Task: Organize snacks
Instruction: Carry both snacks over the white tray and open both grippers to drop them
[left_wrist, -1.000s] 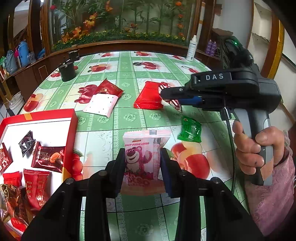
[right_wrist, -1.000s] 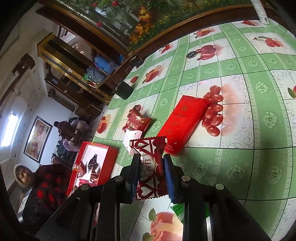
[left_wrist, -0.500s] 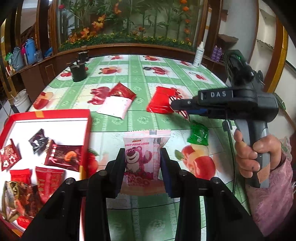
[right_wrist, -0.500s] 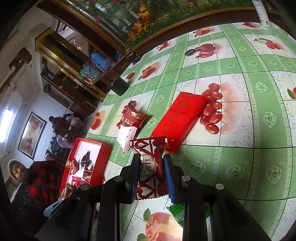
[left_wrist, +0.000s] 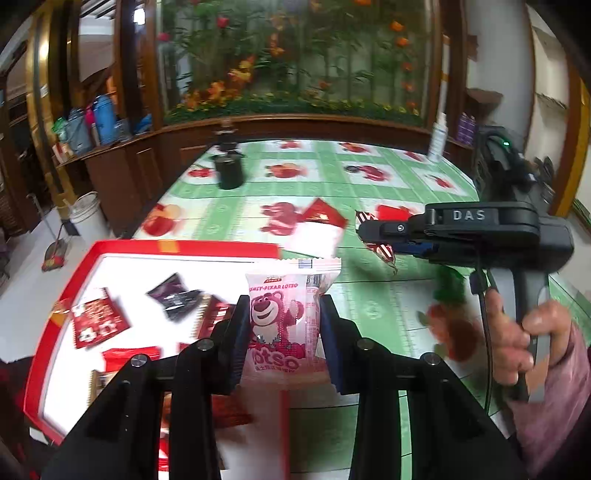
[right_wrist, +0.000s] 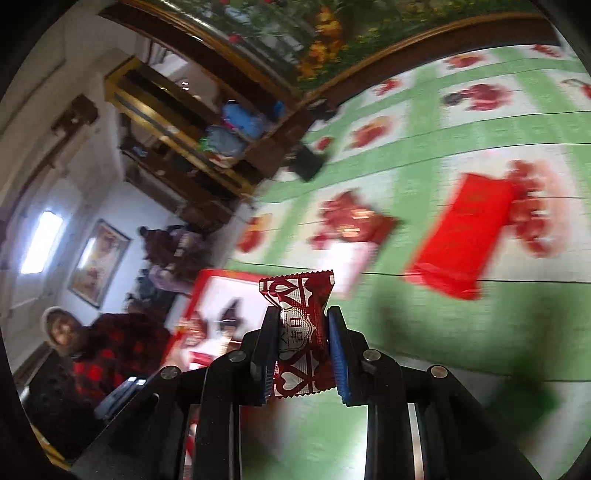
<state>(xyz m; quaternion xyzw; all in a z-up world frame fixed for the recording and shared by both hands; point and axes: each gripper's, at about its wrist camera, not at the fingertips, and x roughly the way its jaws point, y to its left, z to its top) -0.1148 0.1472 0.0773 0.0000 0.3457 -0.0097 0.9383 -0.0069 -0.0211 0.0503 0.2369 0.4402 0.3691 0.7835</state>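
Left gripper (left_wrist: 282, 325): jaws pinch the pink bear packet (left_wrist: 284, 317) by its two sides, lifted over the near right edge of the red tray (left_wrist: 177, 248).
Bear packet axis: long axis upright, running away from the camera, crimped top edge farthest.
Bear packet writing: "PIXAR LOTSO" above the bear, large "otso" below.
Right gripper (right_wrist: 301, 345): jaws pinch the red-and-white heart candy (right_wrist: 299, 328) at its middle, above the green tablecloth (right_wrist: 424, 325).
Heart candy axis: lengthwise along the fingers, serrated end pointing forward; its characters are probably Chinese, too blurred to read.
Right gripper body: marked "DAS".
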